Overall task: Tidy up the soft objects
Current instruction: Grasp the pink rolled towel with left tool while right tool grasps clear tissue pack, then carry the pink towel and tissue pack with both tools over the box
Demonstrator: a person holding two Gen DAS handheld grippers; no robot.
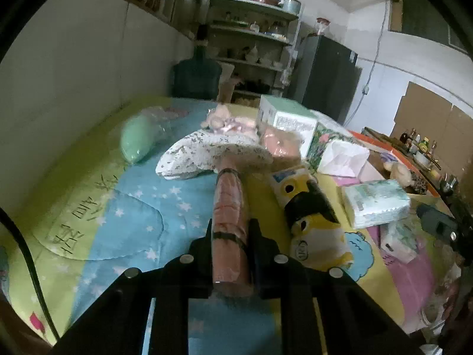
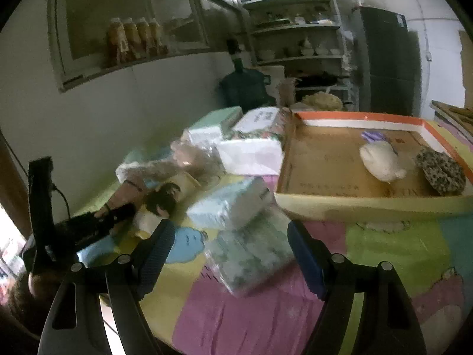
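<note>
Now left gripper clamped on pink rolled towel — right gripper jaws apart, empty, above tissue pack on quilt.

We're in a lived-in home here, a cramped kitchen-and-storage room. Open metal shelves at the back carry bowls, pots and crockery, and beside them stands a tall dark fridge. A big blue water jug sits against the wall, with jars of preserves lined up behind a glazed cabinet front. Over on the right edge, sauce bottles crowd a counter. And a bright cartoon quilt covers the surface in front.
</note>
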